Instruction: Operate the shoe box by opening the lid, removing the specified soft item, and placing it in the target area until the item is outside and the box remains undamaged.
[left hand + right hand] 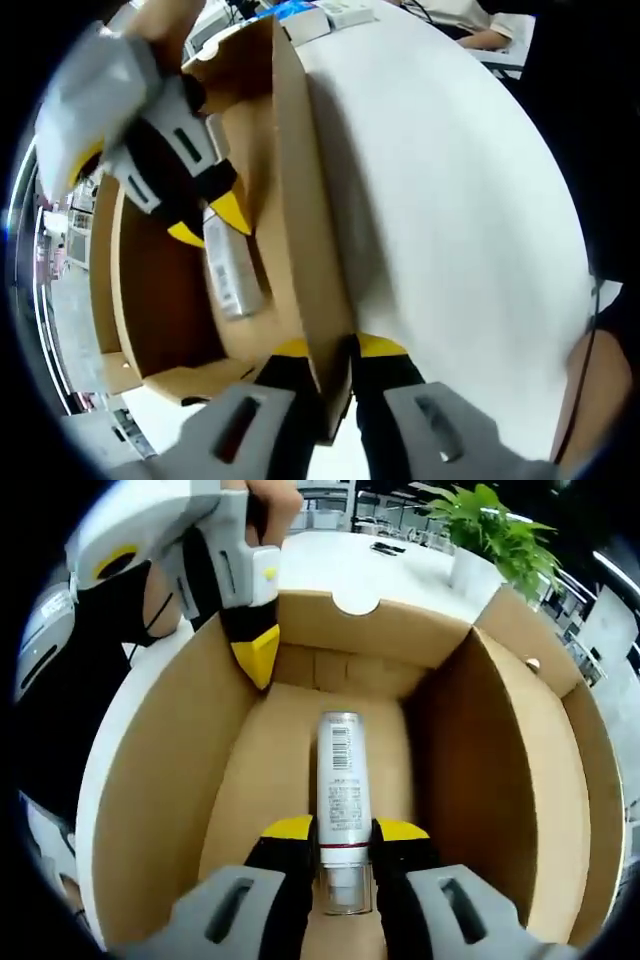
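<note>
An open cardboard shoe box (240, 780) lies on a white table (450, 200). A white tube with a barcode label (343, 780) rests on the box floor. My right gripper (345, 830) reaches into the box, and its yellow-tipped jaws press on both sides of the tube's cap end. In the left gripper view the right gripper (210, 222) comes in from the upper left over the tube (232, 270). My left gripper (335, 348) is shut on the top edge of the box's side wall (300, 200); the right gripper view shows the left gripper (255, 652) on that wall.
The box's lid panel (580, 760) hangs open beyond the right wall. A potted plant (490, 525) stands on the table past the box. Small boxes (330, 15) lie at the table's far end, where a person's arm (485, 38) rests.
</note>
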`<action>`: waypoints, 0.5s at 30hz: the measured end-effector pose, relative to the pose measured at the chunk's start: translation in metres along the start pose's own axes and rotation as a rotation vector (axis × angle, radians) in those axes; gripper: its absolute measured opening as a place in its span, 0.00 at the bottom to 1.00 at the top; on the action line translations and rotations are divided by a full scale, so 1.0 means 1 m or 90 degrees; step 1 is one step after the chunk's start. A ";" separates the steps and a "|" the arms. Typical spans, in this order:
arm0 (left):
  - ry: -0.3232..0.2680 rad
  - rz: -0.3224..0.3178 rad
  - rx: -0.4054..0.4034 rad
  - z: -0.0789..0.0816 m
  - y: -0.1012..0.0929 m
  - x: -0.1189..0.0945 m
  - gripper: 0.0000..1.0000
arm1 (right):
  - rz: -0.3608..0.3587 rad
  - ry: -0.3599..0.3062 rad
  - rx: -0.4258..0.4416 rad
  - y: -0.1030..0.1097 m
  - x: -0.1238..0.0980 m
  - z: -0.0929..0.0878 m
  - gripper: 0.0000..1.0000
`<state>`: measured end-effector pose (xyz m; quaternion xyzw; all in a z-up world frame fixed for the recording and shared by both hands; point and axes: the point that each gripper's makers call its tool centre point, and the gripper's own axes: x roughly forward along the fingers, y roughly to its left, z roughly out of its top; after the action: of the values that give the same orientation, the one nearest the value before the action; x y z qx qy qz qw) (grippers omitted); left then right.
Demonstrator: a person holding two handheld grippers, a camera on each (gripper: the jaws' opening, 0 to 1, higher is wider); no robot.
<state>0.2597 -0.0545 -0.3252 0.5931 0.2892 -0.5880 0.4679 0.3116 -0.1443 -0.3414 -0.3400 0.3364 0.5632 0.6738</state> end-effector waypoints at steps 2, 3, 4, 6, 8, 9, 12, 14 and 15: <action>-0.001 0.000 0.000 0.000 0.000 0.000 0.09 | -0.007 0.002 0.018 0.003 -0.005 -0.007 0.21; -0.001 0.000 0.001 0.000 0.000 0.000 0.09 | -0.009 0.005 0.022 0.004 -0.006 -0.009 0.21; -0.001 0.000 0.001 0.000 0.000 0.000 0.09 | -0.023 0.009 0.041 0.005 -0.009 -0.016 0.21; -0.001 0.000 0.000 0.000 0.000 0.000 0.09 | -0.029 0.008 0.042 0.008 -0.013 -0.022 0.21; 0.001 0.000 0.000 -0.001 0.000 0.000 0.09 | -0.029 0.007 0.044 0.010 -0.015 -0.025 0.21; 0.001 0.000 0.000 -0.001 0.000 0.000 0.09 | -0.030 0.004 0.046 0.010 -0.015 -0.026 0.21; 0.002 0.000 -0.002 -0.001 0.000 0.000 0.09 | -0.034 -0.006 0.060 0.009 -0.015 -0.025 0.21; 0.004 -0.001 -0.009 -0.001 0.000 0.000 0.09 | -0.035 -0.008 0.063 0.008 -0.014 -0.025 0.21; 0.005 0.000 -0.009 -0.001 0.000 0.000 0.09 | -0.035 -0.008 0.061 0.008 -0.014 -0.024 0.21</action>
<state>0.2599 -0.0537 -0.3252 0.5918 0.2955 -0.5836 0.4710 0.2995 -0.1711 -0.3433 -0.3128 0.3493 0.5297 0.7068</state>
